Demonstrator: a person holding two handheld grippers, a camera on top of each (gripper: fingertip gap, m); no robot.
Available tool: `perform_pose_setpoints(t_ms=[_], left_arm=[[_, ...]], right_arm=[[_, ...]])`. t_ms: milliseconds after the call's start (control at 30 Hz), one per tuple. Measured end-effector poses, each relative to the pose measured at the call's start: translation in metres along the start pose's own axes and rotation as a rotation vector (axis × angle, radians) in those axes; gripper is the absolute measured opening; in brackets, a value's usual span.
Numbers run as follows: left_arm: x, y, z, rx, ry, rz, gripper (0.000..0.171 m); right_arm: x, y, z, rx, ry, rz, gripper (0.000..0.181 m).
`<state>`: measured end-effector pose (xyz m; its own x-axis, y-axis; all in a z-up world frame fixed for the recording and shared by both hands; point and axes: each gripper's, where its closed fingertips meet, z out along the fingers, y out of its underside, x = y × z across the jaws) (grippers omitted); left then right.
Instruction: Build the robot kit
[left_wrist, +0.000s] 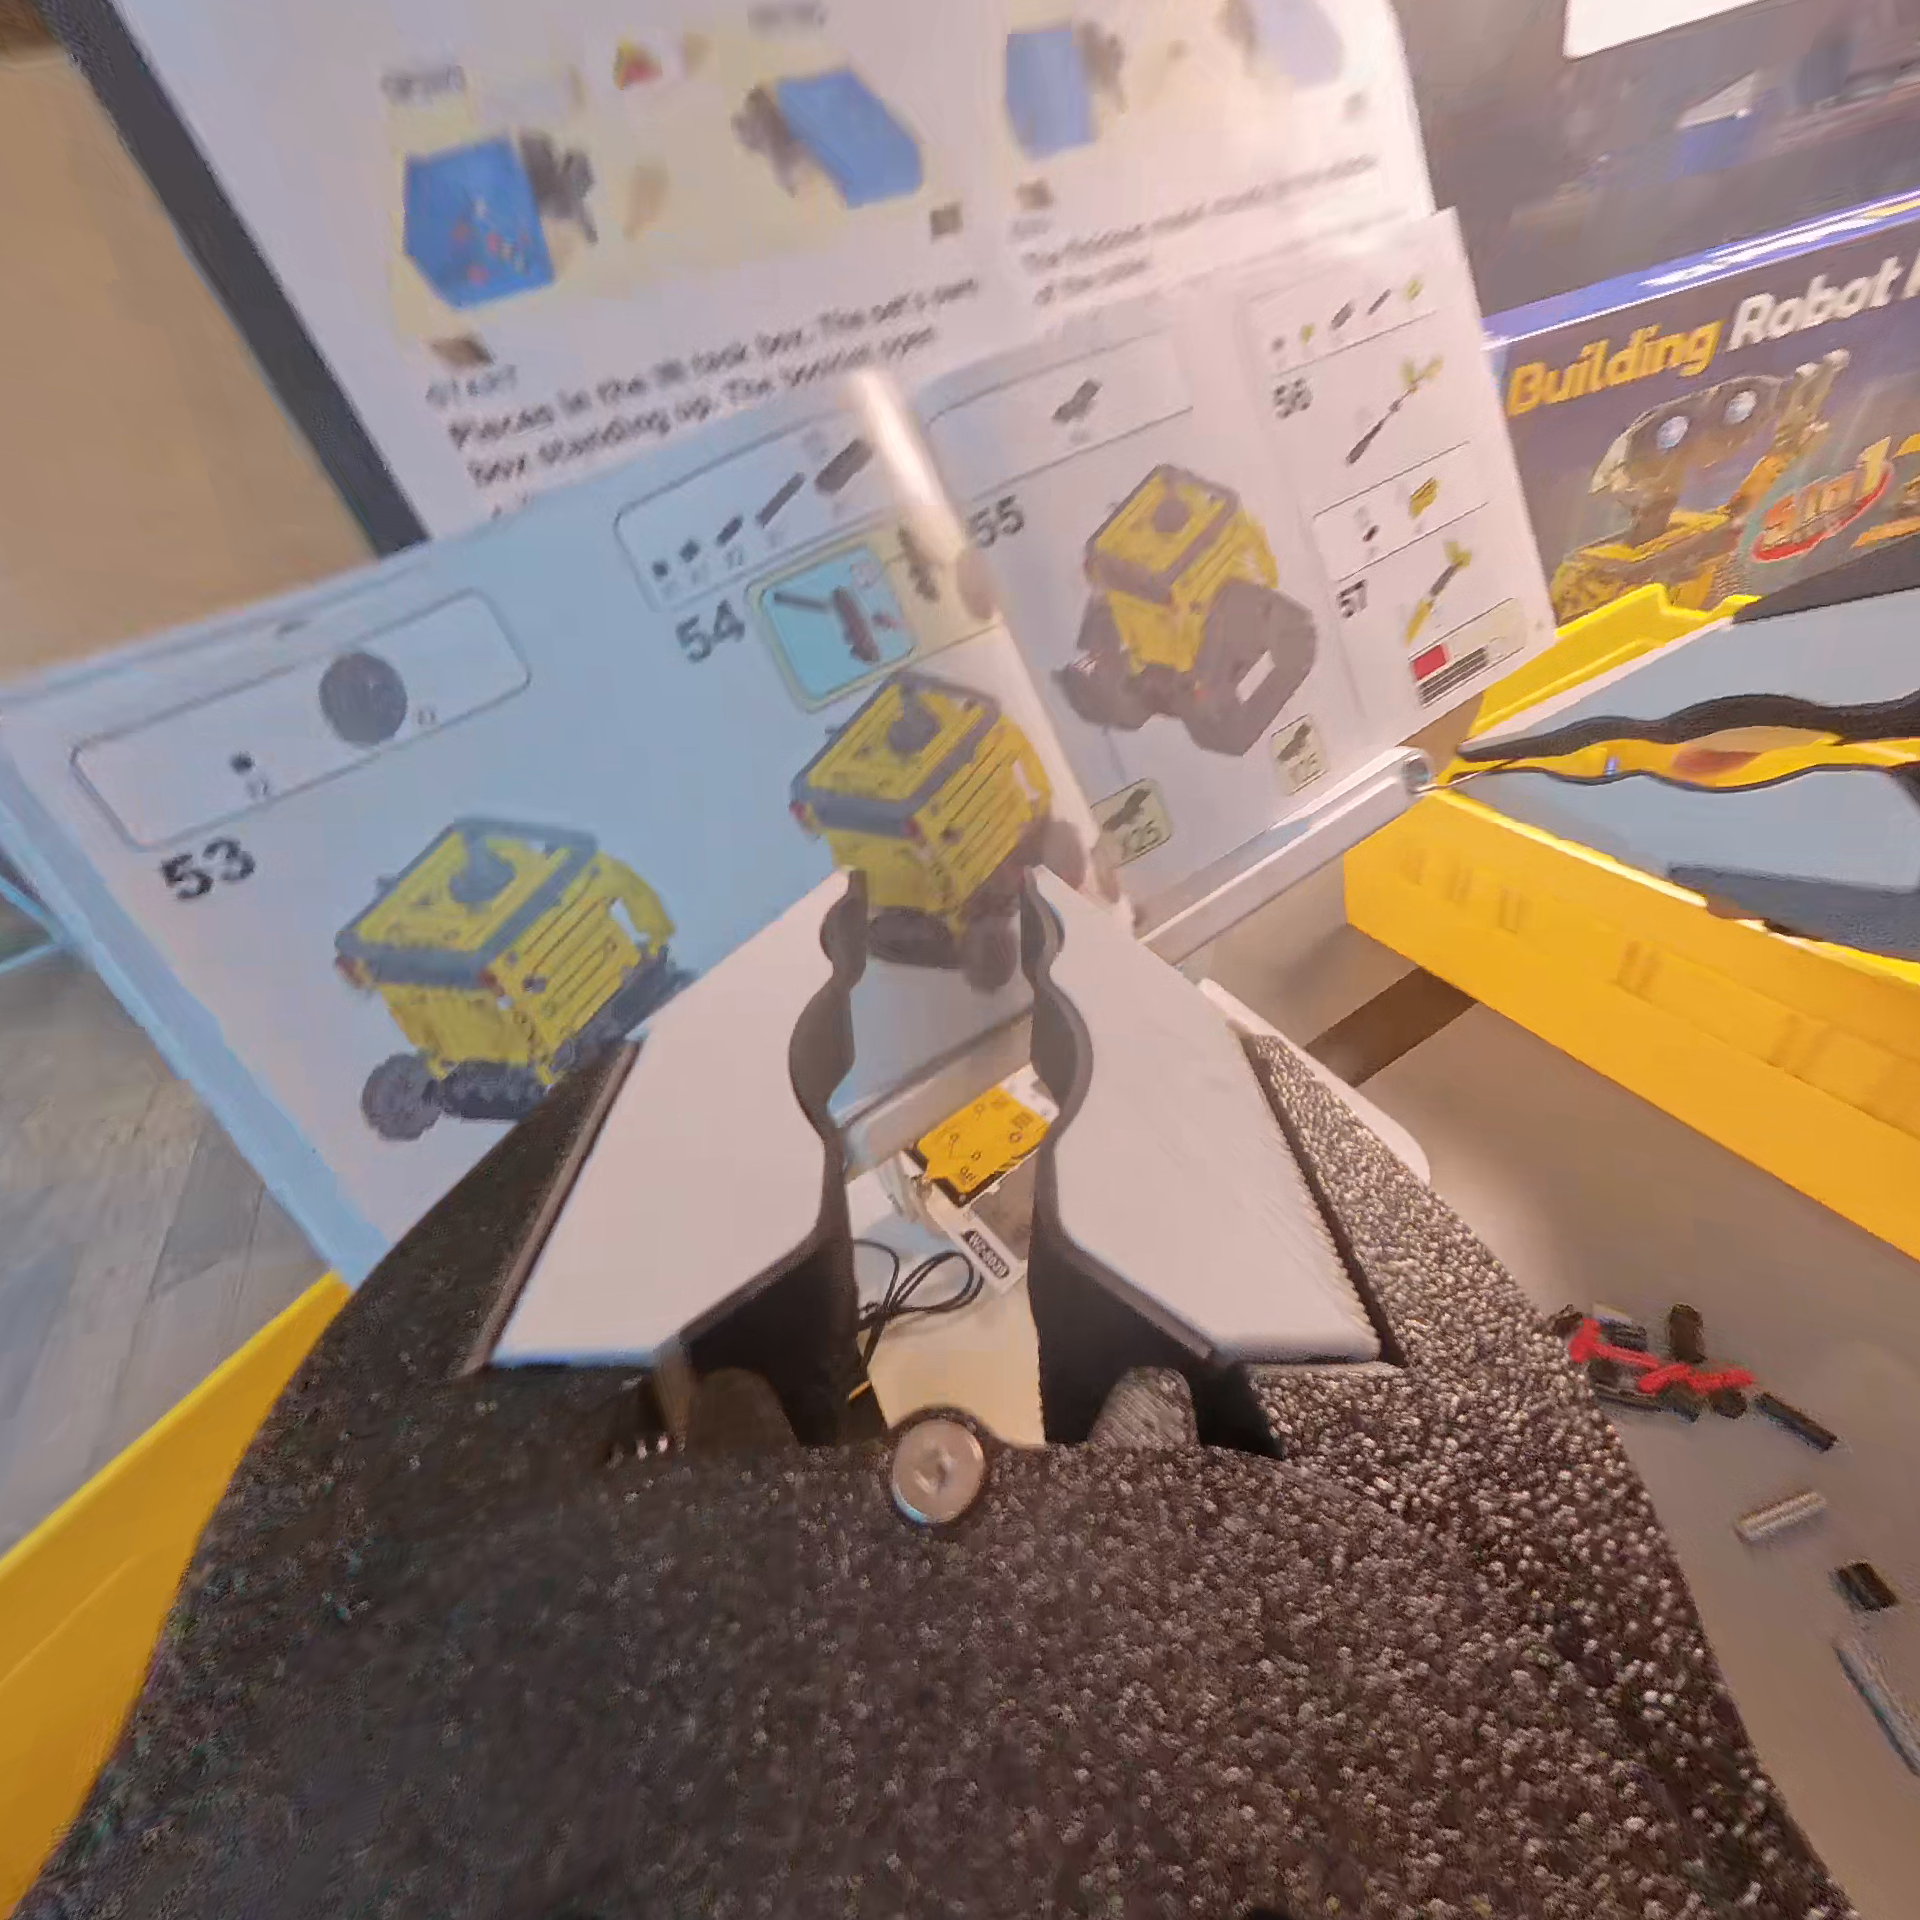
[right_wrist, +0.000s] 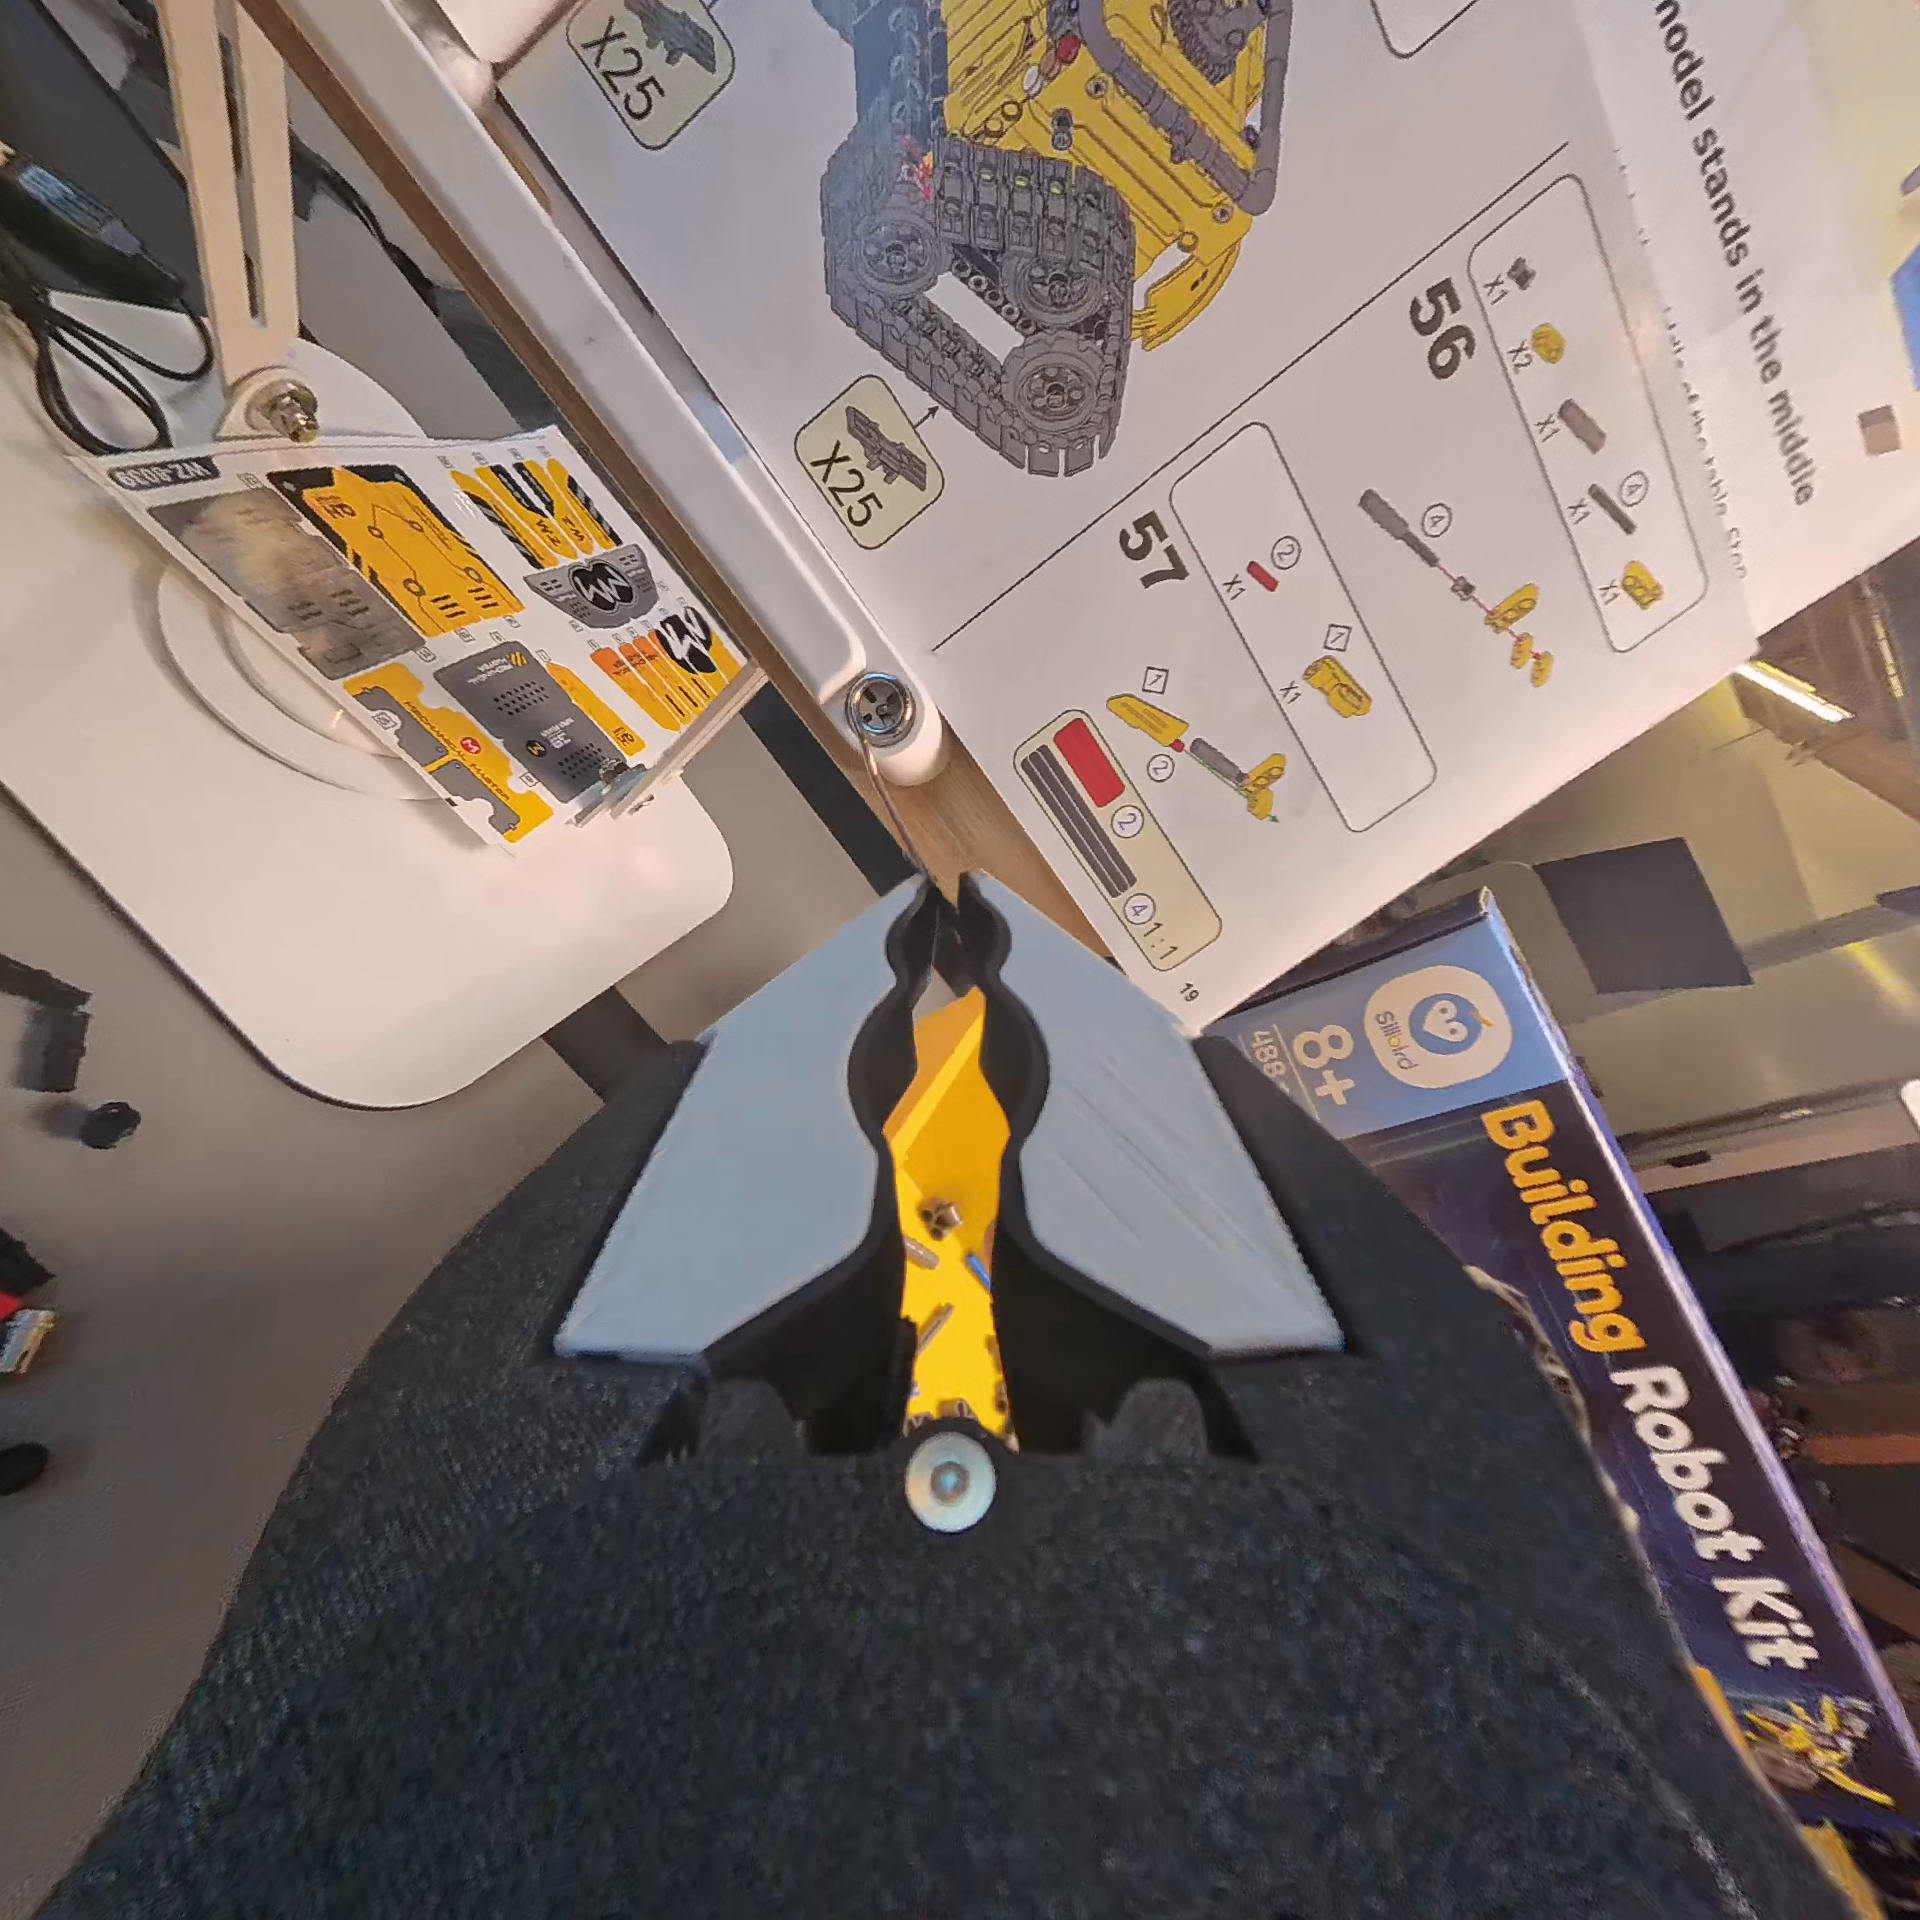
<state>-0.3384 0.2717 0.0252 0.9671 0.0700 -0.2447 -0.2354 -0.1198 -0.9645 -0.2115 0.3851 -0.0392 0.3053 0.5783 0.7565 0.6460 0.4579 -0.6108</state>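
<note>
right wrist view: tool at wire clip

Pretty bright, warm indoor light in both views. The left wrist view is smeared with motion blur, especially the instruction booklet and the poster behind it. The right wrist view is way sharper, with soft edges. Fisheye bends straight lines near the borders.
</note>
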Motion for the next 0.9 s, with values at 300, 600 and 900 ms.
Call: perform_pose_setpoints(t_ms=[300,600,900], left_arm=[[0.082,-0.009,0.047,-0.088,0.169,0.186,0.017],[0.078,0.006,0.070,-0.163,0.136,0.150,0.000],[0.078,0.008,0.071,-0.195,0.055,0.304,0.000]], right_arm=[[0.012,-0.011,-0.004,-0.025,0.162,-0.313,0.004],[0.011,-0.020,-0.012,-0.045,0.152,-0.646,0.002],[0.007,-0.019,-0.018,-0.060,0.153,-0.649,0.000]])
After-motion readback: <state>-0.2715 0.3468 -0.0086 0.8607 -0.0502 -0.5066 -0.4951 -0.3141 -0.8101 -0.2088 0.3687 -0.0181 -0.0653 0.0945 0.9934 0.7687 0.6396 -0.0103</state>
